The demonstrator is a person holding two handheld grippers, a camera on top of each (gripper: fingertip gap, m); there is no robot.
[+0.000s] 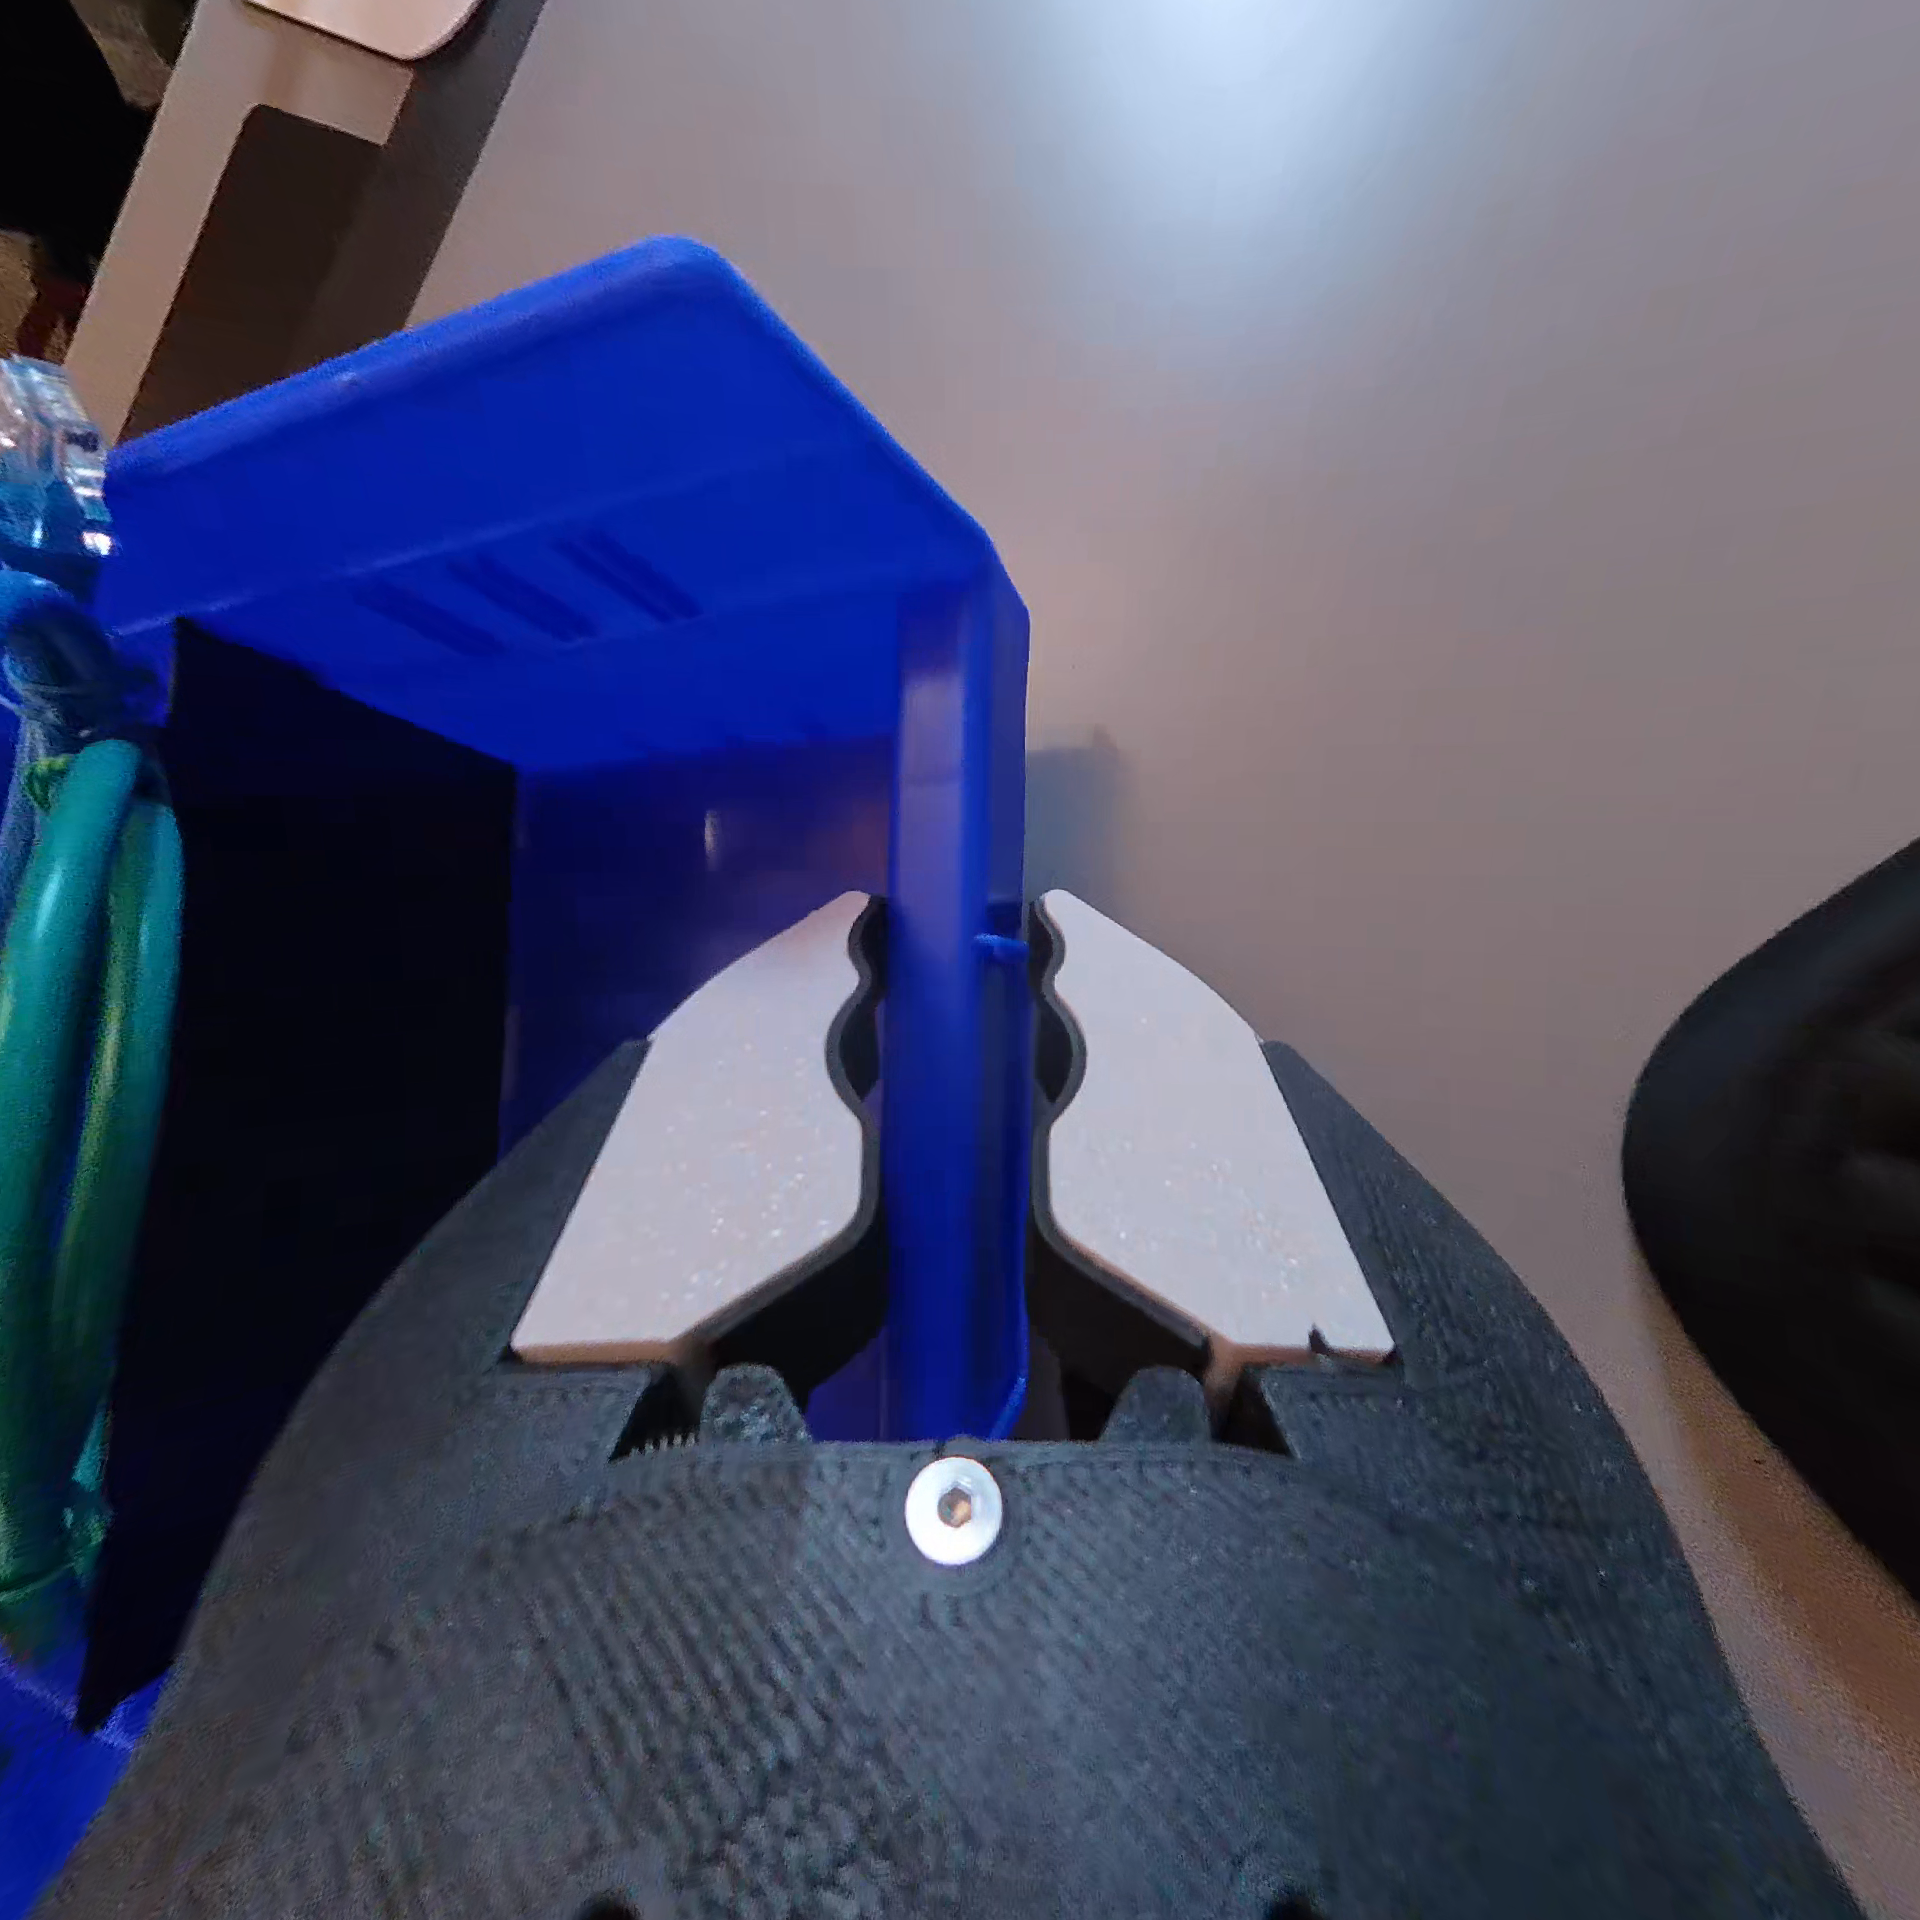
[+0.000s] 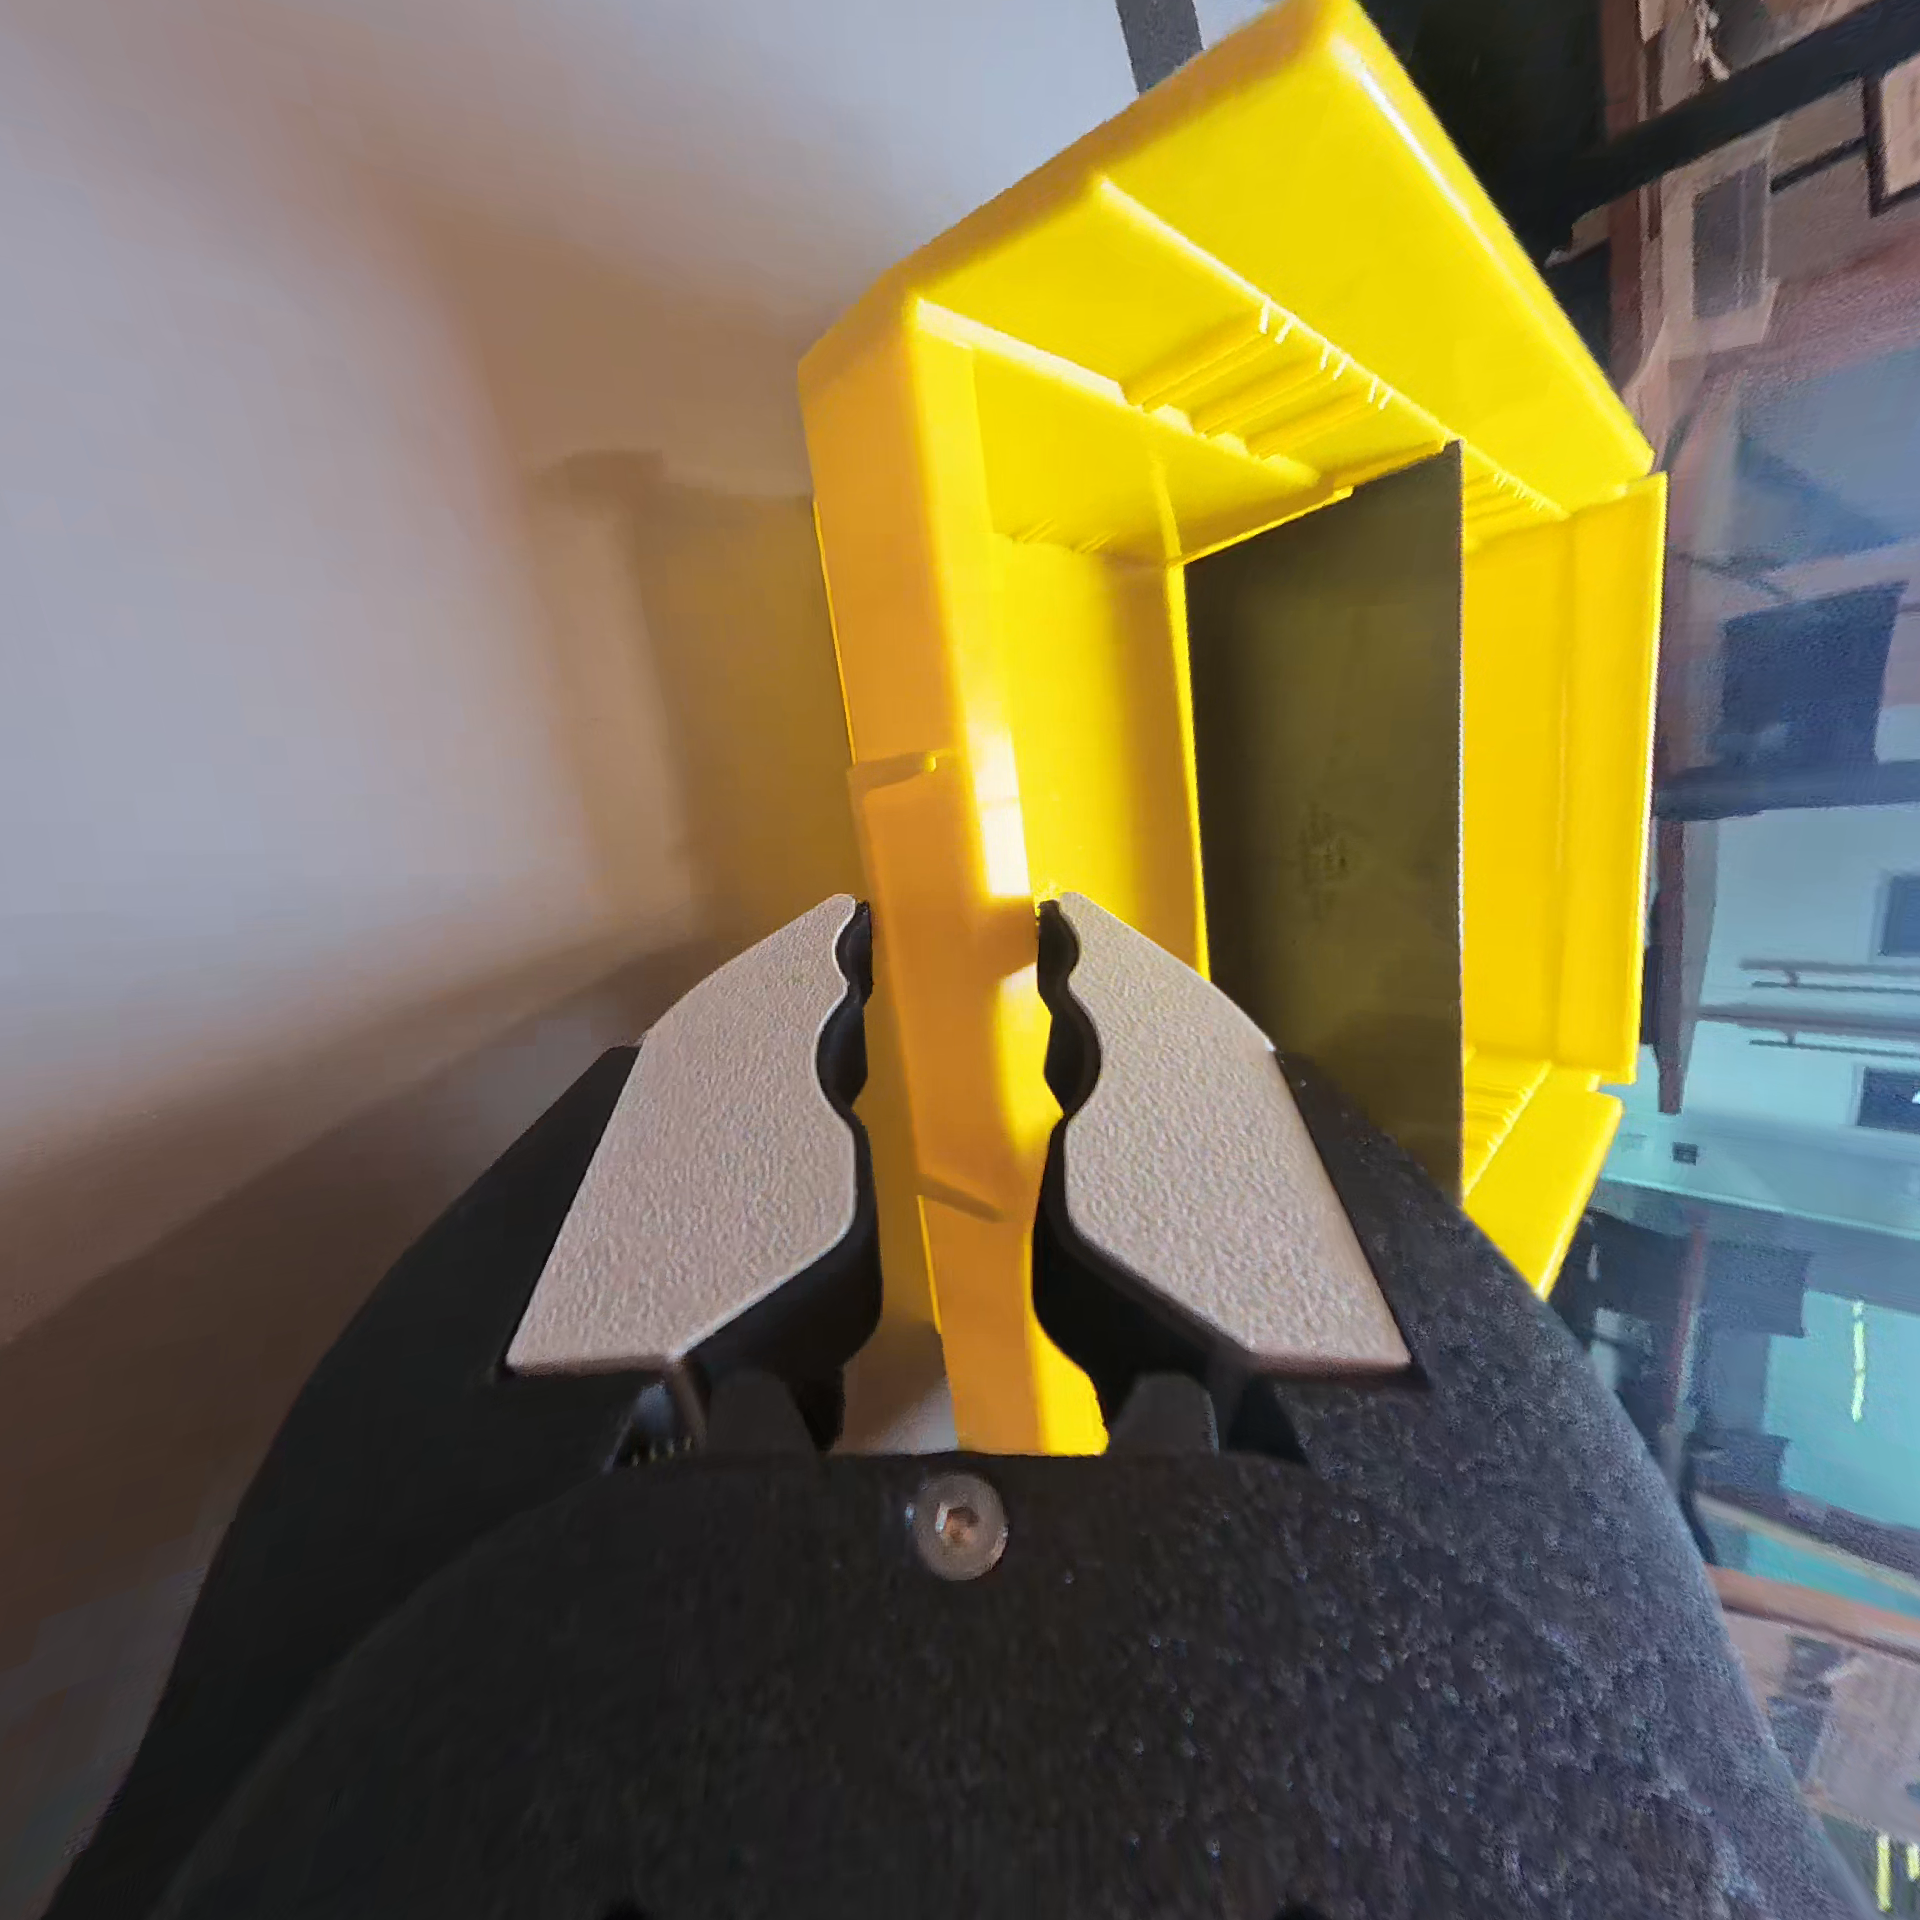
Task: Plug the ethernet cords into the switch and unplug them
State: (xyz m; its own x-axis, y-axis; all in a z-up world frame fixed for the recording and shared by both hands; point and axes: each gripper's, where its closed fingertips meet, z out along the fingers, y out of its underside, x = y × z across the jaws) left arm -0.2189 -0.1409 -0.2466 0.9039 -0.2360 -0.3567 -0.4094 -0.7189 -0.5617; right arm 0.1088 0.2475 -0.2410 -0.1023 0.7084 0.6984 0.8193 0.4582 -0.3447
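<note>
Cords are in the blue bin (image 1: pixel 582 488): green cable (image 1: pixel 73 1039) coiled at its left, clear plug (image 1: pixel 47 426) poking up, left of my left gripper (image 1: pixel 956 935), which is clamped on the bin's wall. Right gripper (image 2: pixel 951 920) is pinching a yellow bin (image 2: pixel 1247 436) wall. No switch in sight, so left's nearer.

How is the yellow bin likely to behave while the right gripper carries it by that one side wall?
The yellow bin looks like rigid moulded plastic with ribs, so it should probably hold its shape. The right gripper pinches only one wall, so the bin may sag or swing away from it. Its glossy surface could slip in a light grip. A dark divider is all that shows inside, so it is probably light.
</note>
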